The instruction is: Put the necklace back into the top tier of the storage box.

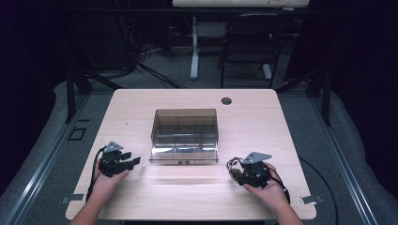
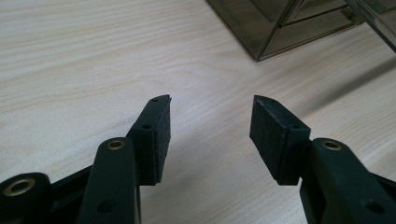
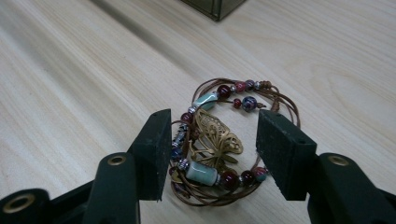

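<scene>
Near the surface's front-right corner, right tool (image 3: pixel 210 140) straddles bracelet (image 3: pixel 224 140), jaws wide, ungrasped; left tool (image 2: pixel 210 126) wide, empty; box (image 1: pixel 185 133) unfilled.

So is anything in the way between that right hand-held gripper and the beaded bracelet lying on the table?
Nothing visible. The right hand-held gripper is open, its jaws standing on either side of the beaded bracelet, which lies on the bare wooden table. The smoky plastic box sits farther off, out of the way.
</scene>
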A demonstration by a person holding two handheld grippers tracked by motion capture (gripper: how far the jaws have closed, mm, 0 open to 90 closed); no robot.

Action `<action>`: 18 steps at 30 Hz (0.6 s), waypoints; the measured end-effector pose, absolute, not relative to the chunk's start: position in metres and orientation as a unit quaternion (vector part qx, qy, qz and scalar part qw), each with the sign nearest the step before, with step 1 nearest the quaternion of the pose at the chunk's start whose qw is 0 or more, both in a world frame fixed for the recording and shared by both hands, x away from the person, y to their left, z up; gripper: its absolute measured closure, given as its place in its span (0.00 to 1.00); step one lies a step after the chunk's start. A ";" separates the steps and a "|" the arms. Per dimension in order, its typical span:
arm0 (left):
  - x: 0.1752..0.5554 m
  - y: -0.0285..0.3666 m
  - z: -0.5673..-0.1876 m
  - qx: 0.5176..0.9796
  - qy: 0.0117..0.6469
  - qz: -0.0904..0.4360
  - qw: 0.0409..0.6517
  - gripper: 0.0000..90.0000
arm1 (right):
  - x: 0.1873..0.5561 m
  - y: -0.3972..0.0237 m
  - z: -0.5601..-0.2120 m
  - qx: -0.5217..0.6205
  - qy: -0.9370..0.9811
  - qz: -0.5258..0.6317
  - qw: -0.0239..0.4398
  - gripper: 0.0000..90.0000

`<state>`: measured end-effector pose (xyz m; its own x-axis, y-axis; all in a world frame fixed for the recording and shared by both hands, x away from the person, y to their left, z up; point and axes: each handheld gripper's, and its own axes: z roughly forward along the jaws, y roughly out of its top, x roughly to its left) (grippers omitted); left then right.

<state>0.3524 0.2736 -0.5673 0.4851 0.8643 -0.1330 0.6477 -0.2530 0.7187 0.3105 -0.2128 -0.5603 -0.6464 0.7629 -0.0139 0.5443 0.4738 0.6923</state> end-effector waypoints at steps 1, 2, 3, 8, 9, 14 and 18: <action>0.353 0.275 -0.566 0.784 0.483 0.135 0.366 0.54 | 0.311 -0.211 -0.561 0.385 0.846 0.332 0.162 0.50; 0.352 0.275 -0.566 0.782 0.483 0.137 0.369 0.54 | 0.311 -0.210 -0.562 0.384 0.846 0.332 0.162 0.49; 0.352 0.275 -0.566 0.782 0.483 0.136 0.369 0.54 | 0.311 -0.209 -0.562 0.383 0.848 0.328 0.162 0.49; 0.353 0.275 -0.567 0.783 0.482 0.137 0.368 0.54 | 0.311 -0.204 -0.566 0.376 0.857 0.316 0.158 0.47; 0.353 0.275 -0.567 0.783 0.482 0.137 0.368 0.54 | 0.311 -0.204 -0.566 0.376 0.857 0.316 0.158 0.47; 0.353 0.275 -0.566 0.784 0.483 0.135 0.366 0.54 | 0.312 -0.200 -0.570 0.369 0.864 0.302 0.161 0.47; 0.353 0.275 -0.567 0.782 0.483 0.137 0.369 0.54 | 0.313 -0.199 -0.571 0.363 0.869 0.294 0.164 0.46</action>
<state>0.3526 0.2750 -0.5666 0.4955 0.8569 -0.1423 0.6550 -0.2610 0.7091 0.3126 -0.1987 -0.5706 -0.6826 0.7274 -0.0702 0.5348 0.5626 0.6304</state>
